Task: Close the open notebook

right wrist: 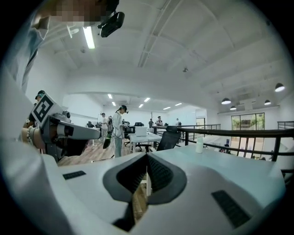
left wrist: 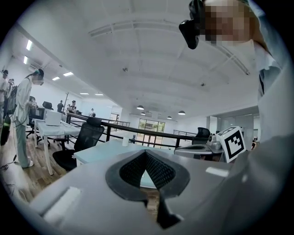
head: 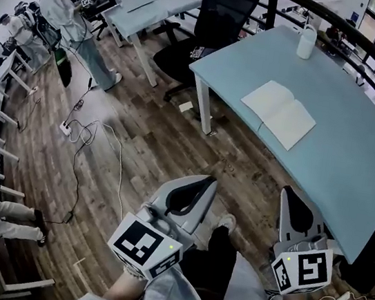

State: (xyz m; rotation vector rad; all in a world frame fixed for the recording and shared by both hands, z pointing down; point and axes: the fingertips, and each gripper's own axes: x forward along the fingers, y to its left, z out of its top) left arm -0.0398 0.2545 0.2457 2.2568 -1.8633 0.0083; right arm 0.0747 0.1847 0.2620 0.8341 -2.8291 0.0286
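An open white notebook (head: 278,113) lies flat on the light blue table (head: 354,157), near its left edge. My left gripper (head: 205,182) and my right gripper (head: 292,195) hover over the wooden floor in front of the table, well short of the notebook. Both point towards the table, and both are shut with nothing between the jaws. In the left gripper view the pads (left wrist: 146,156) meet, with the table's top (left wrist: 103,151) beyond. In the right gripper view the pads (right wrist: 147,160) also meet. Neither gripper view shows the notebook.
A white bottle (head: 306,41) stands at the table's far end. A black office chair (head: 221,18) sits behind the table's left corner. Cables and a power strip (head: 66,128) lie on the floor at left. A person (head: 65,12) stands by other desks farther back.
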